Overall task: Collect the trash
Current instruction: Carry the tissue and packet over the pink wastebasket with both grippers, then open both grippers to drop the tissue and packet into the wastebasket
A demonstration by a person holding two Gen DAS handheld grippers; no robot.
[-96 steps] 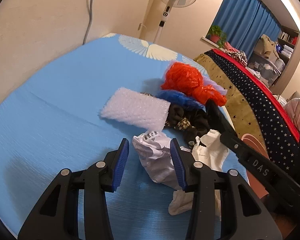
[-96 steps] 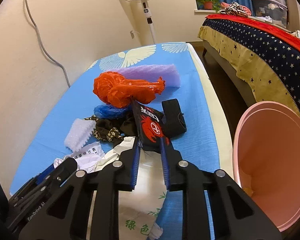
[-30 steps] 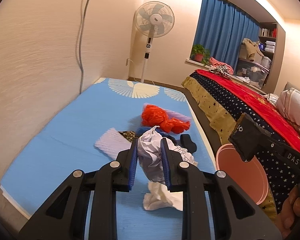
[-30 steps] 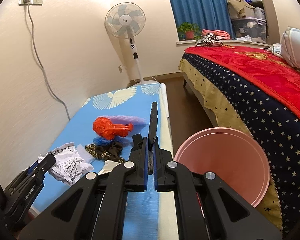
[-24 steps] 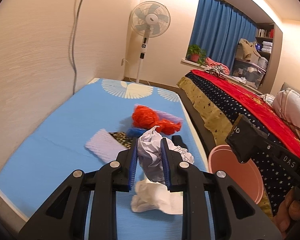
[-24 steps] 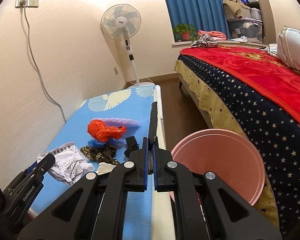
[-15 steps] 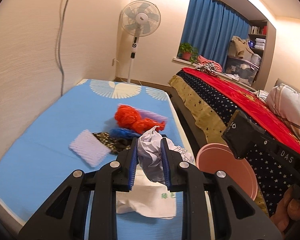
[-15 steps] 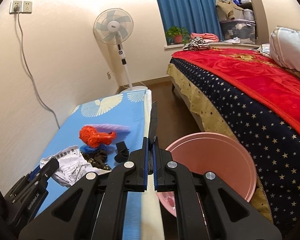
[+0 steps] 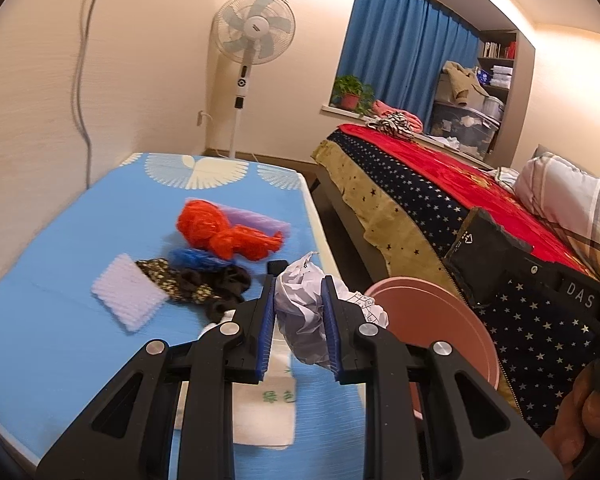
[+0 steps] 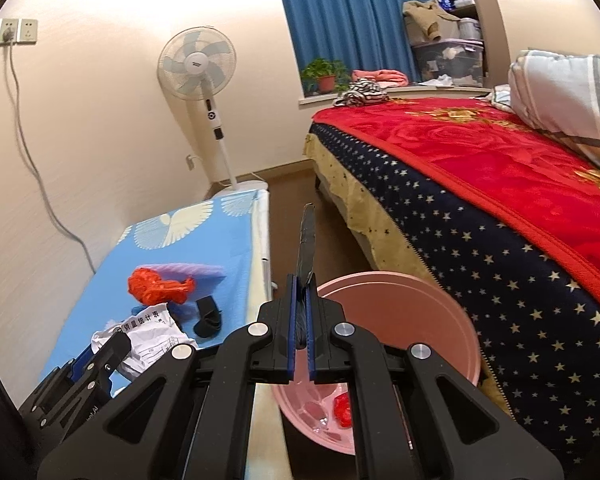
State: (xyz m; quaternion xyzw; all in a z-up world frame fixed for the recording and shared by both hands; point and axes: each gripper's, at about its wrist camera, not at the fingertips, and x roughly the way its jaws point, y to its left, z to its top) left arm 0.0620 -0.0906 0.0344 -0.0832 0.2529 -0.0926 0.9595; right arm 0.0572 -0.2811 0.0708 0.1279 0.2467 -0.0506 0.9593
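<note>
My left gripper (image 9: 299, 322) jaws clamp crumpled white paper (image 9: 306, 312); my right gripper (image 10: 300, 334) jaws pinch a flat black packet (image 10: 306, 246), edge-on, long axis pointing away, above the pink bin (image 10: 452, 320). The bin already holds scraps. Beyond it, orange netting (image 9: 224, 232) and dark scraps (image 9: 204, 284) remain on the blue mat (image 9: 60, 312).

place: home bedroom | evidence: bed (image 10: 500, 184) with red floral blanket and pillow (image 10: 560, 88) | standing fan (image 9: 254, 36) by wall | blue curtains (image 9: 404, 52) | potted plant (image 9: 350, 92) on windowsill | cluttered shelves (image 9: 496, 64)
</note>
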